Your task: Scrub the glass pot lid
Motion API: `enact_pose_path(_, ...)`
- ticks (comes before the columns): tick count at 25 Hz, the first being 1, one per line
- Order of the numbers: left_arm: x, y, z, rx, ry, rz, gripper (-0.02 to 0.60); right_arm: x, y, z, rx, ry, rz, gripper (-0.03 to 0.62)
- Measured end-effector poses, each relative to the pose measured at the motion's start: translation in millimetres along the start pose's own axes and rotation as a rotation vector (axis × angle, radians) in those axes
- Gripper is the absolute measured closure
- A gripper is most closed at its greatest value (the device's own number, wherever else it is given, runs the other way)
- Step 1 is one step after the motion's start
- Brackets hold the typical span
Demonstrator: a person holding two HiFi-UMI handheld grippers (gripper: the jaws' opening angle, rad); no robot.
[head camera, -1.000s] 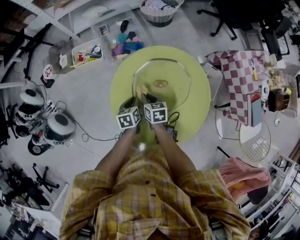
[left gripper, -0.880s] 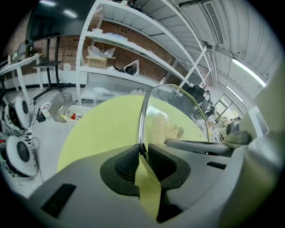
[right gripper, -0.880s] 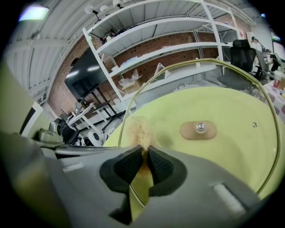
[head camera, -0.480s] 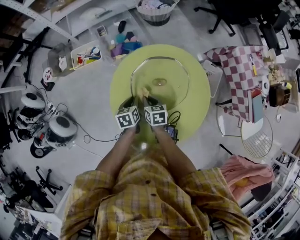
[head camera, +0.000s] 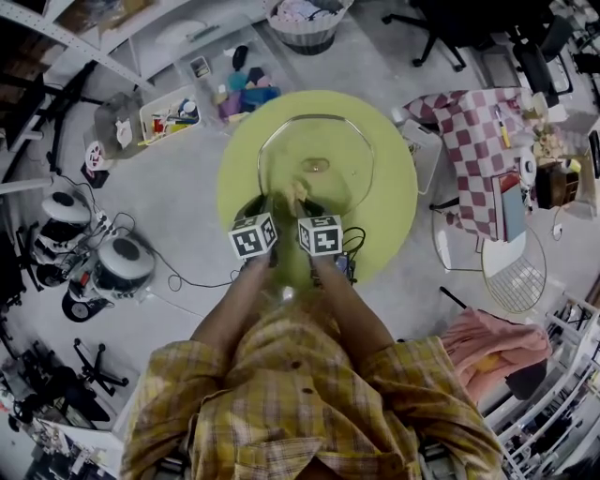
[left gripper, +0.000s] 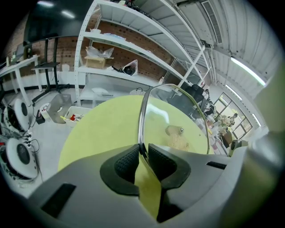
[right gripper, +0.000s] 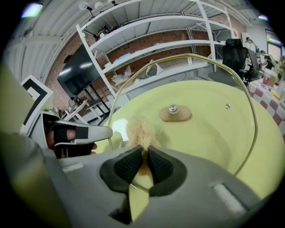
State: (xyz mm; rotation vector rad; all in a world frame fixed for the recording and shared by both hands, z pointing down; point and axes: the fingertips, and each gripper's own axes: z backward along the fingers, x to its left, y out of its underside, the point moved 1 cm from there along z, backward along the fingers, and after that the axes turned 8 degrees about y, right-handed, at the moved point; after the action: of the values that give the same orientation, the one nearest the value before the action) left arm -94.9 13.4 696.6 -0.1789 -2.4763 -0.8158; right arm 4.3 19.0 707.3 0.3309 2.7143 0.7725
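Jaws on left gripper pinch rim of glass pot lid, those on right gripper clamp scrubber.

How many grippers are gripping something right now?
2. The left gripper clamps the glass pot lid by its rim; the right gripper pinches a tan fibrous scrubber, close to the lid's glass.

- The glass pot lid lies over the middle of the round table, as the head view shows it.
- The left gripper is at the lid's near edge, with the rim pinched between its jaws.
- The right gripper is just right of the left one and grips a scrub pad.
- The pad touches the lid's face, nearer the person than the knob.
- On the floor, a bin lies behind and left of the table, and a basket lies behind it.
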Motion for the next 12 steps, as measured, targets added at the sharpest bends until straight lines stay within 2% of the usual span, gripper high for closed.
enact_pose_path(12, -3.4, 5.2, 0.1, 0.007, -0.005, -0.024, 0.511, -53.4, 12.8, 19.0, -0.019, 0.07, -0.052, 0.556)
